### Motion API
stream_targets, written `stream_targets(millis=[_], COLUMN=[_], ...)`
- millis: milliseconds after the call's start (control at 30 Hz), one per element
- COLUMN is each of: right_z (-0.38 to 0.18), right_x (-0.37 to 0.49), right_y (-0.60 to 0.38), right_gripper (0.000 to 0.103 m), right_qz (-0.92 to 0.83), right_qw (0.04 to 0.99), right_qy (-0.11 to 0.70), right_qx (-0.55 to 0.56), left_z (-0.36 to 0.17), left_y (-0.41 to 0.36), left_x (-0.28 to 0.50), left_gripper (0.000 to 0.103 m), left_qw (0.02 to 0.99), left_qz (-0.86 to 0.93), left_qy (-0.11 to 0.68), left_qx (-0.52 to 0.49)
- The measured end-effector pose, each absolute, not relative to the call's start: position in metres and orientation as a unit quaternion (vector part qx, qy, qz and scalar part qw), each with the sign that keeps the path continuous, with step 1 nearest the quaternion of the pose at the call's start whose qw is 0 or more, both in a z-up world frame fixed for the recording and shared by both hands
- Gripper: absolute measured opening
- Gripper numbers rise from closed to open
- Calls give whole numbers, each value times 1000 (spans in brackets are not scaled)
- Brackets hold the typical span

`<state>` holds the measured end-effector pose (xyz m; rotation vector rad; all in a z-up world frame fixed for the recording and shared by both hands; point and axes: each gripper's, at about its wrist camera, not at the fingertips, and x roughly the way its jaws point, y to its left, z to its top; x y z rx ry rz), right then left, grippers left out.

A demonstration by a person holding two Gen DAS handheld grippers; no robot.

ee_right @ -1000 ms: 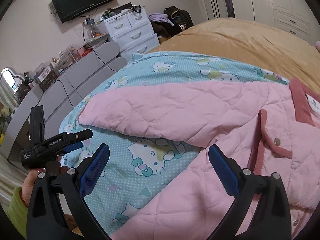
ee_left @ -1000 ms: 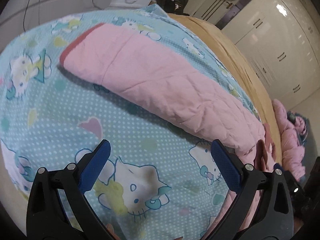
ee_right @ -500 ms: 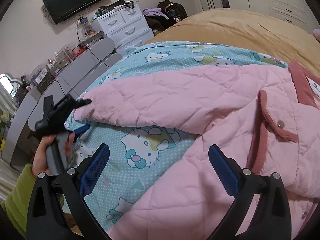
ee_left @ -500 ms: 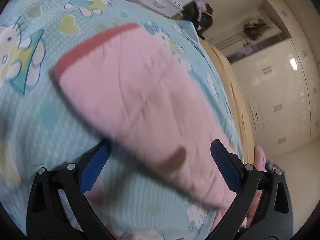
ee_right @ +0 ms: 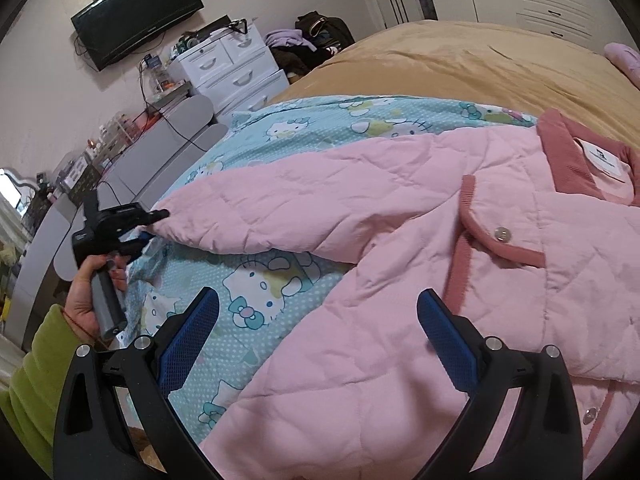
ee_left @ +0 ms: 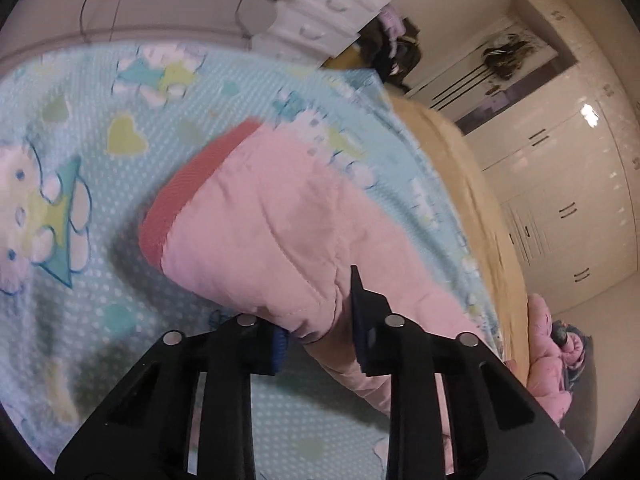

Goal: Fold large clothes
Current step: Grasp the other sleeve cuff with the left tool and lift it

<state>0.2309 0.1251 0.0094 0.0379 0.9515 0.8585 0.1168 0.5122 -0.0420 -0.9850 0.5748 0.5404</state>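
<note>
A pink quilted jacket with dark pink trim lies spread on a blue Hello Kitty blanket. Its long sleeve ends in a red cuff. My left gripper is shut on the sleeve near the cuff. It also shows in the right wrist view, at the sleeve end, held by a hand in a green sleeve. My right gripper is open and empty, just above the jacket's lower body, at its left edge.
The blanket lies on a bed with a tan cover. White drawers, a grey low cabinet and a wall TV stand beyond the bed's far edge. White wardrobes line the side wall.
My left gripper moved forward onto the sleeve and closed on it near the cuff. My right gripper drew slightly closer to the jacket and stayed open.
</note>
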Motion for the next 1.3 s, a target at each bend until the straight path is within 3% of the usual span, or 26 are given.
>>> stream_targets(millis=[500,1300], right_z=[50,74], right_x=[224,228], right_y=[60,-61], right_gripper=[99,99], right_qz=[391,349], right_qw=[825,852], right_qy=[403,363], right_qx=[64,147], left_z=[84,177], left_y=[441,324], left_x=[122,153], left_gripper=[13,9], left_qw=[885,940], left_qz=[227,157], left_qy=[189,136], left_qx=[-359,-271])
